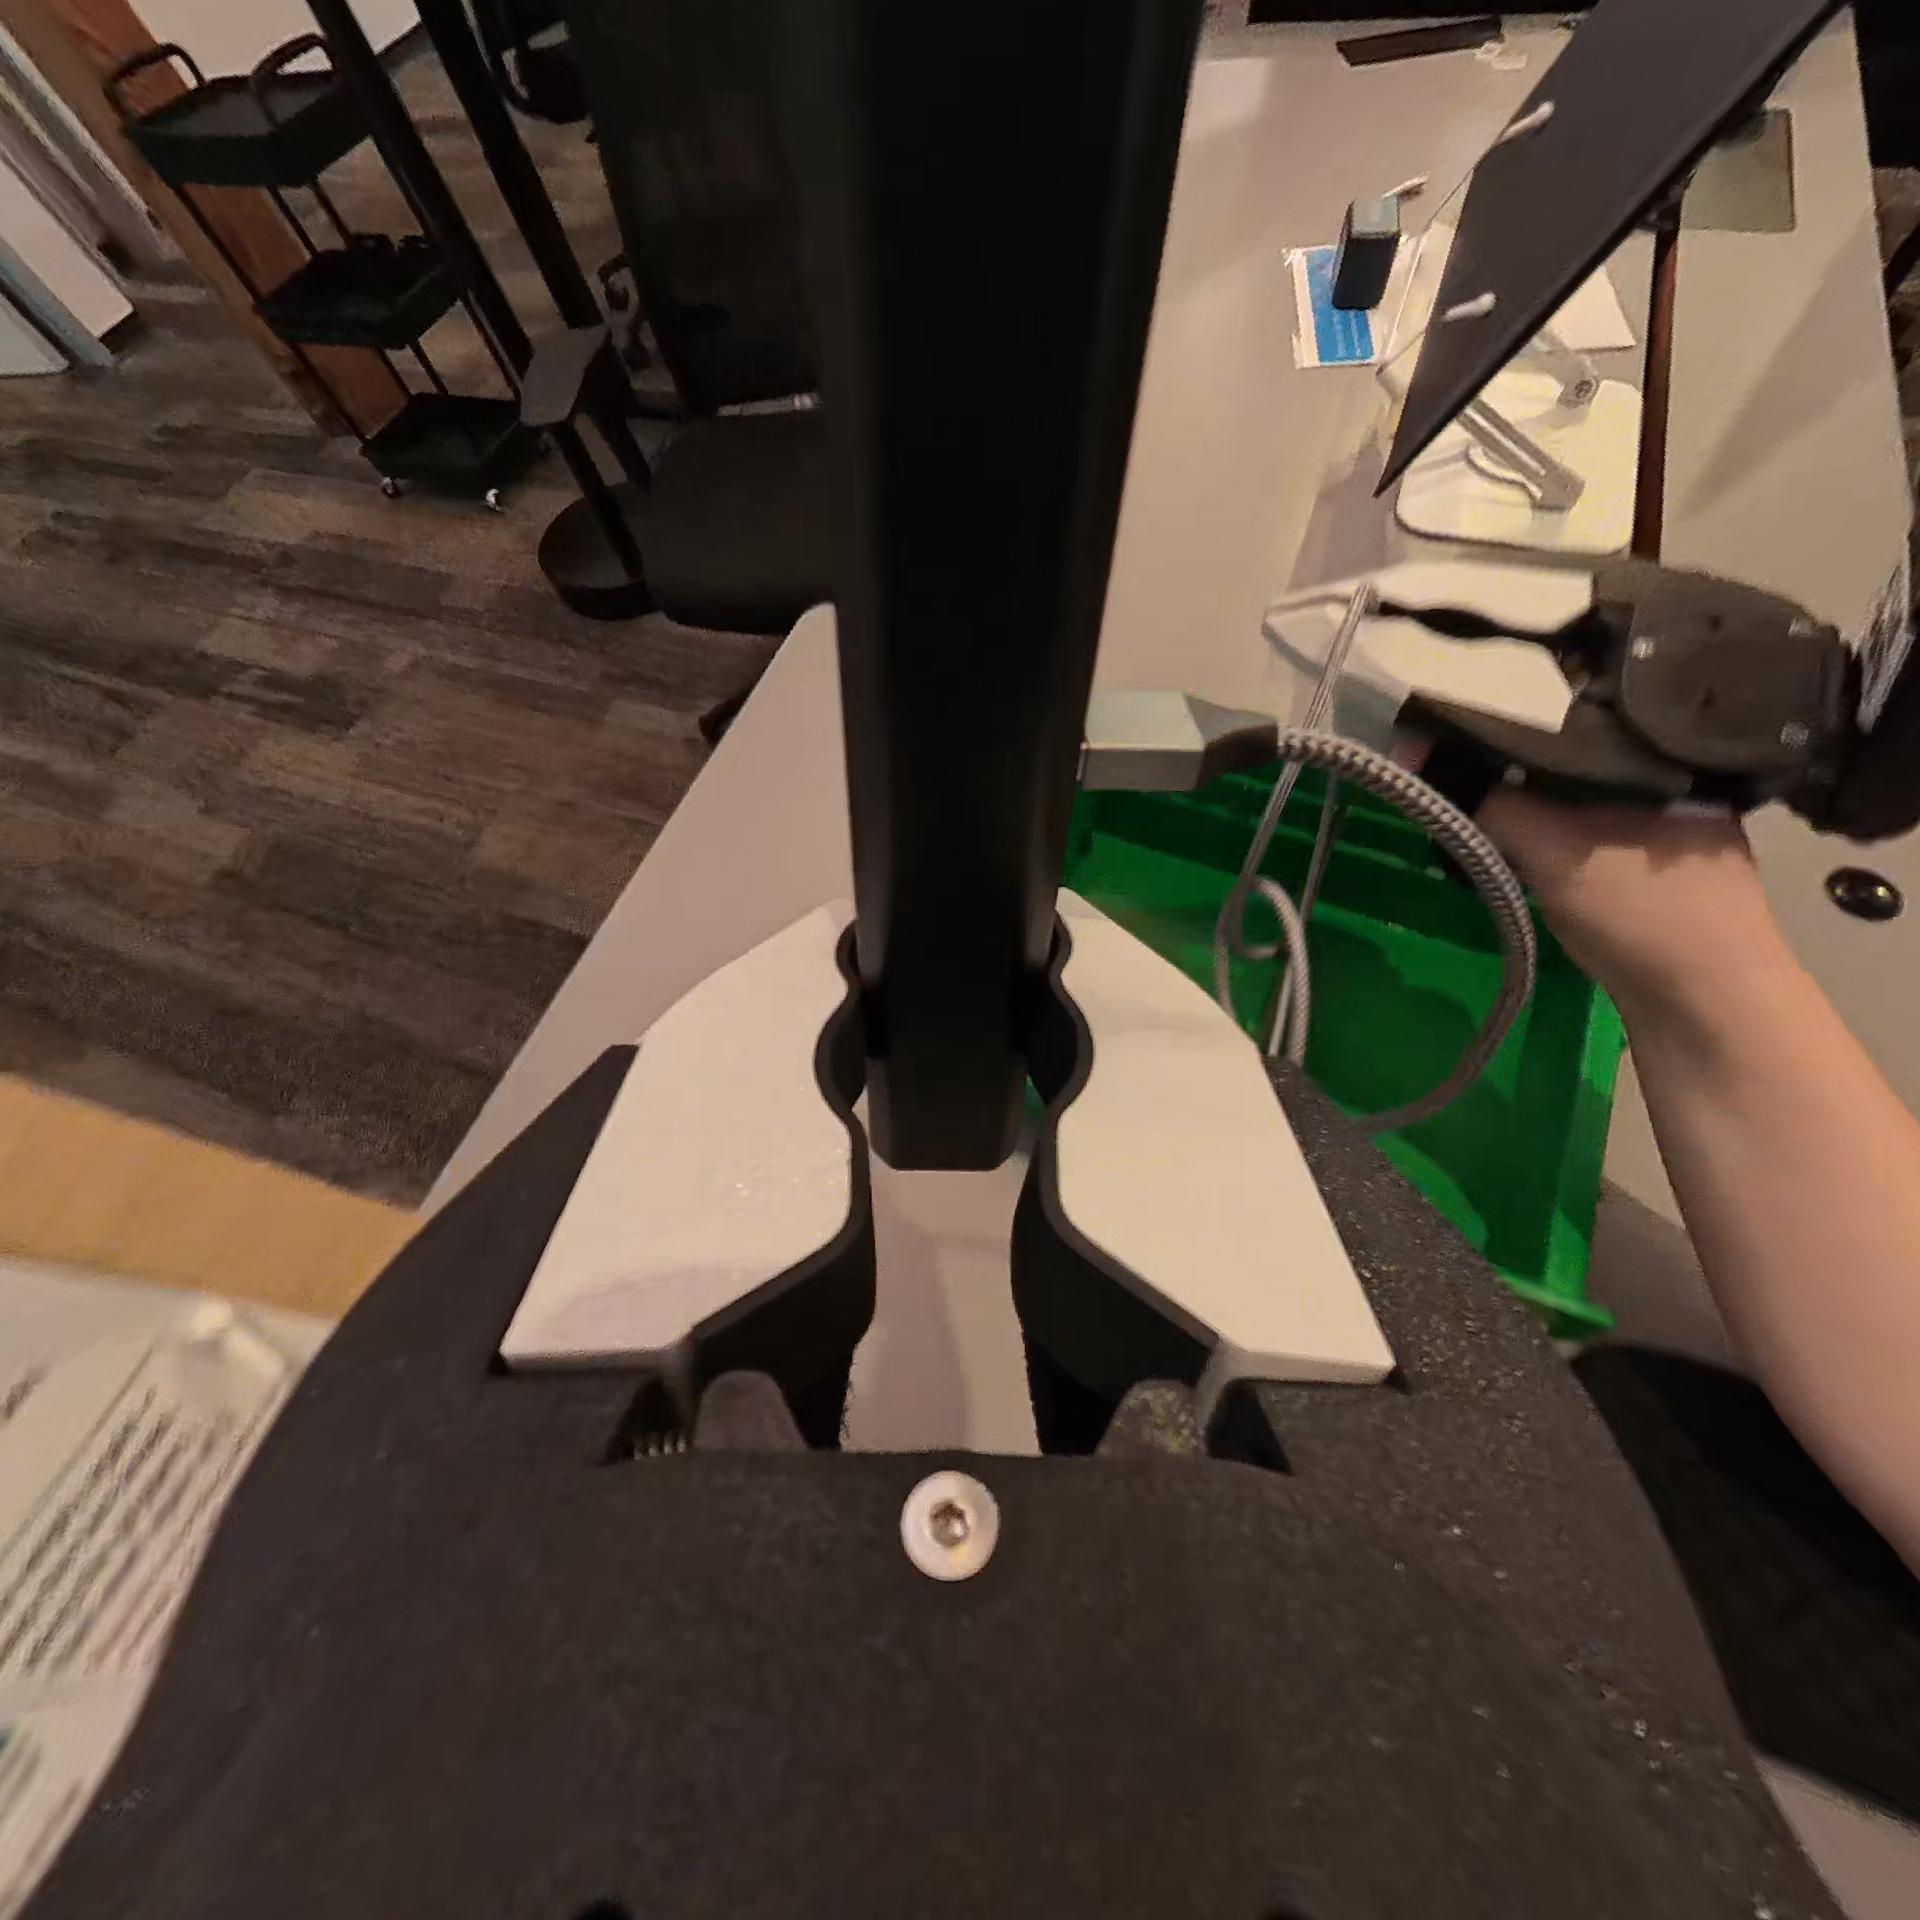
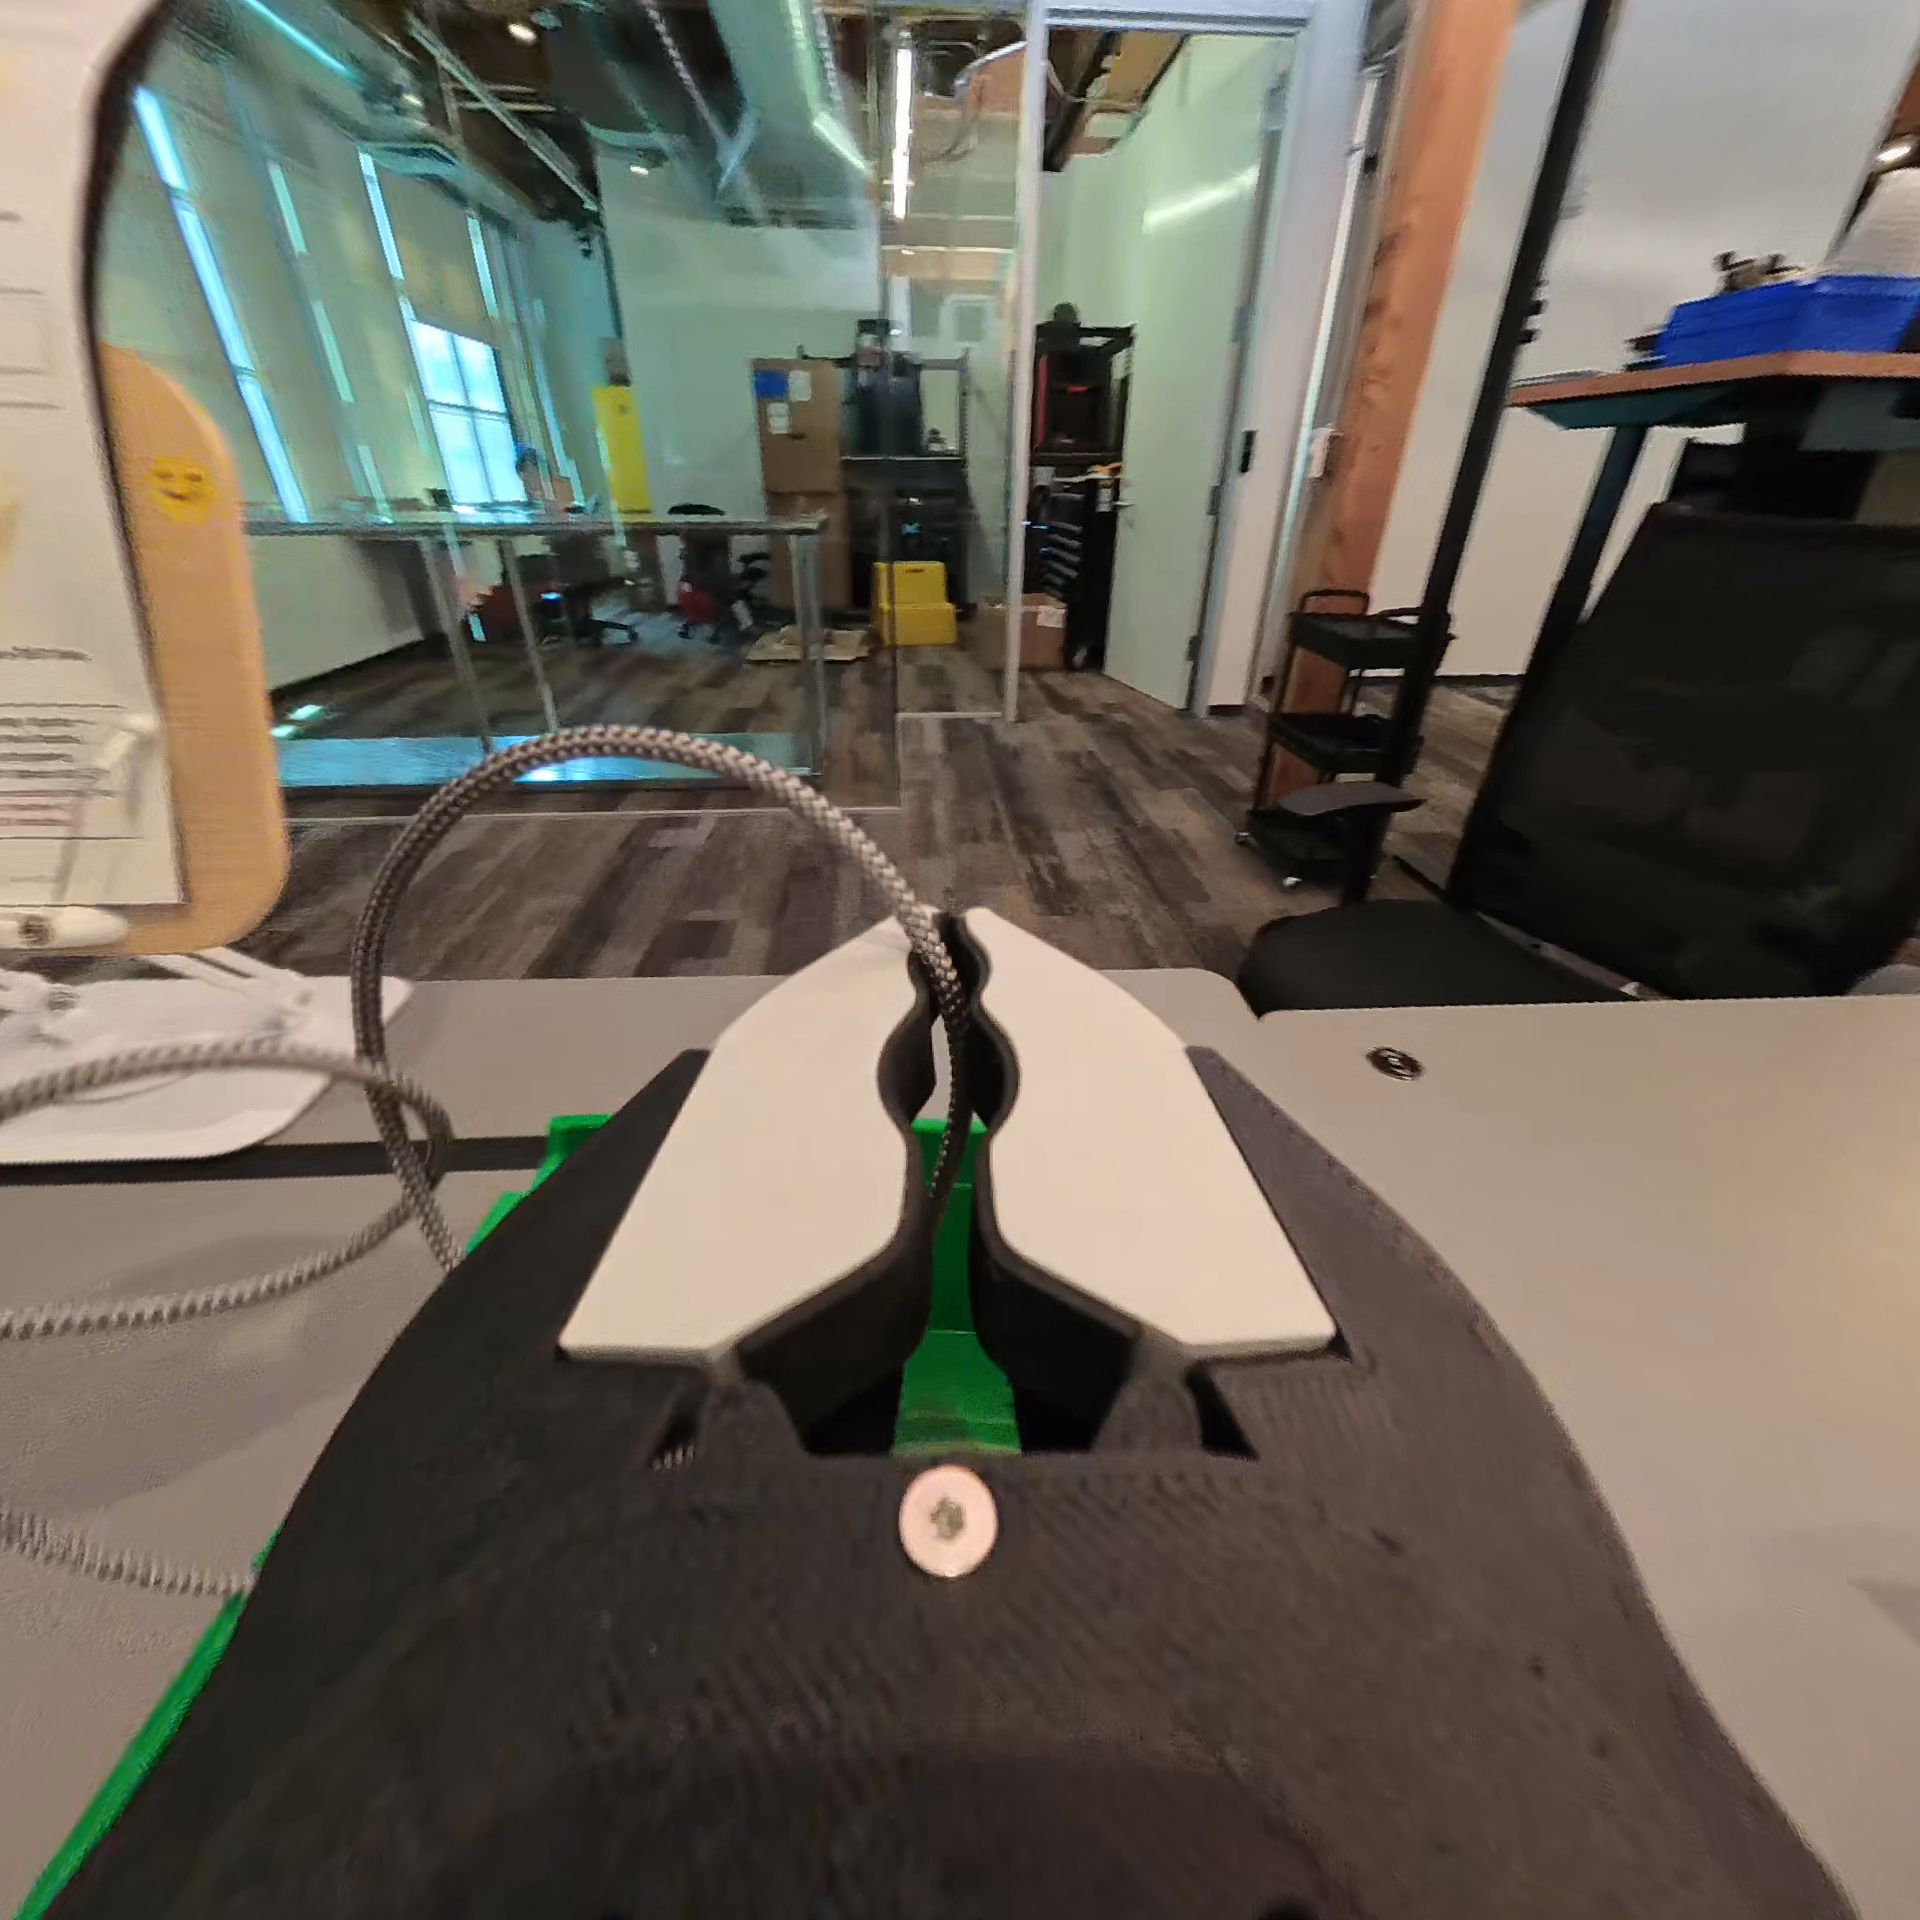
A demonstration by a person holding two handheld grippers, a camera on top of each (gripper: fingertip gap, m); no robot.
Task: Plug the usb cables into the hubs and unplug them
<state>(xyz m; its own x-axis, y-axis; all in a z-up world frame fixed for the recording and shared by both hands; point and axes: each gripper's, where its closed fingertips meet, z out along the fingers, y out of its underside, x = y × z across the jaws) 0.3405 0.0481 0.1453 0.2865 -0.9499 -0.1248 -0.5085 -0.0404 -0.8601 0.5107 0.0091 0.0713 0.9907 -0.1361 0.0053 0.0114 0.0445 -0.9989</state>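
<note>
While left claw (image 1: 954, 977) clamps black hub (image 1: 997, 499) lengthwise ahead, right claw (image 2: 951, 935) pinches braided cable (image 2: 623, 753)

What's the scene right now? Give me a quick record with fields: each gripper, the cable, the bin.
left gripper: shut on a black hub, held upright between the fingers
right gripper: shut on the braided cable at the fingertips
cable: grey braided, loops up and left from the fingertips; plug end not visible
green bin: on the table, below both grippers
plugged in: cannot tell
</note>
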